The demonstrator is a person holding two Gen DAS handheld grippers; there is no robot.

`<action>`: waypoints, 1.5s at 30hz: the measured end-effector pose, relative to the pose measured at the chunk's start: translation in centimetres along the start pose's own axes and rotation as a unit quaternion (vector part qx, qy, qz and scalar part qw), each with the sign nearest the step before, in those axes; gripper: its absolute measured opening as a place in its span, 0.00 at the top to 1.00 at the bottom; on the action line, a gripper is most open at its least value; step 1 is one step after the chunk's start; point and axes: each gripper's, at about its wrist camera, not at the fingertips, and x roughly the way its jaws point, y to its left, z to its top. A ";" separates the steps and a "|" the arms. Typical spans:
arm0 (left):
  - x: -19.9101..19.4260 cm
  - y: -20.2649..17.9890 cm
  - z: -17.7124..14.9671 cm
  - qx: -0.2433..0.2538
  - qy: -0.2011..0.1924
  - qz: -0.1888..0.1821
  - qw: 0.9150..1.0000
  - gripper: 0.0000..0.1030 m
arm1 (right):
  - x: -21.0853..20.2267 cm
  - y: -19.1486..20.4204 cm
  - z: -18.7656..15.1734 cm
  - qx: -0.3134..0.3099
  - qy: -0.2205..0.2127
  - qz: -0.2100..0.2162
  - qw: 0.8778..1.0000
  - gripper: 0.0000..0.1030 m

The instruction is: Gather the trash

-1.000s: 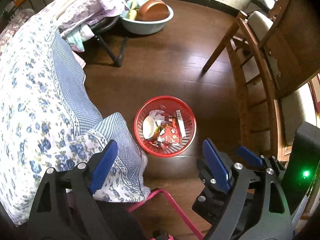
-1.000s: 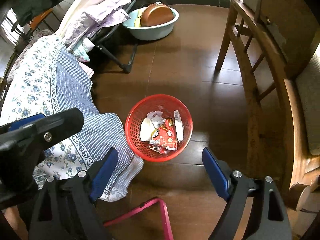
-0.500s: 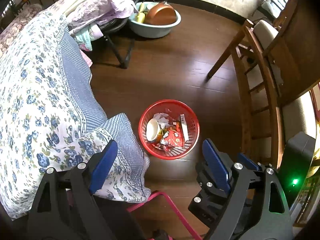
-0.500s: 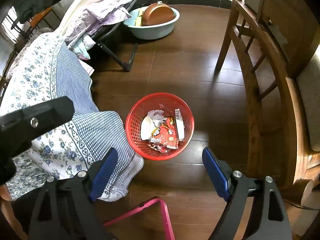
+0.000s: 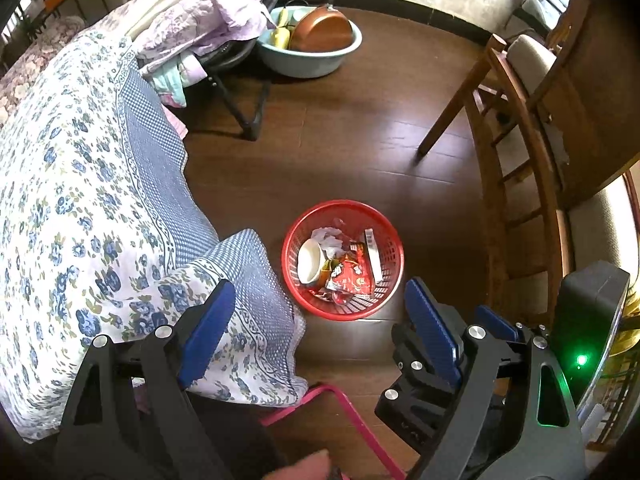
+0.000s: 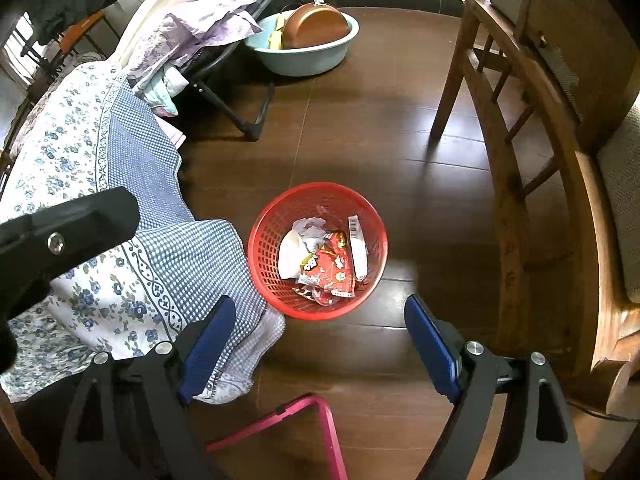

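Down on the dark wooden floor (image 6: pixel 400 128) stands a red mesh basket (image 6: pixel 264 240), seen near the centre of both wrist views, just toward 12 o'clock from each pair of blue fingers. Inside it lie a white paper cup (image 6: pixel 289 254) at about 9 o'clock, crumpled white paper (image 6: pixel 310 230) toward 11 o'clock, a red snack wrapper (image 6: pixel 330 270) in the middle and toward 6 o'clock, and a white strip with a barcode (image 6: pixel 357 246) at 3 o'clock. The left gripper (image 5: pixel 316 338) hangs above the floor with its fingers spread wide and nothing between them; its left finger overlaps a blue floral bedspread (image 5: pixel 80 208) in view. The right gripper (image 6: pixel 316 338) is likewise spread wide and empty, pointing steeply down, with the basket just beyond its gap. From the left wrist view the right gripper's body shows at 4 o'clock with a green light (image 5: pixel 581 360) lit beside it. The bedspread's checked corner (image 6: pixel 200 264) droops to touch the basket's 8 o'clock side. A pink frame (image 6: pixel 320 428) sits on the floor at 6 o'clock. Farther off at 12 o'clock a pale blue basin (image 6: pixel 312 60) holds a copper-coloured pan (image 6: pixel 314 26), and a wooden chair (image 6: pixel 516 168) stands at 3 o'clock.
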 end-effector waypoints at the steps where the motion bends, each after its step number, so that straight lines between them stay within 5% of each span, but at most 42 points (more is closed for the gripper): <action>1: 0.0 0.0 0.0 0.000 0.000 0.002 1.000 0.19 | 0.0 0.0 0.0 0.000 0.001 0.000 1.000 0.18; 45: 0.3 -0.1 -0.3 0.004 0.001 0.010 1.000 0.19 | -0.1 -1.1 0.3 0.011 0.001 -0.002 1.000 0.18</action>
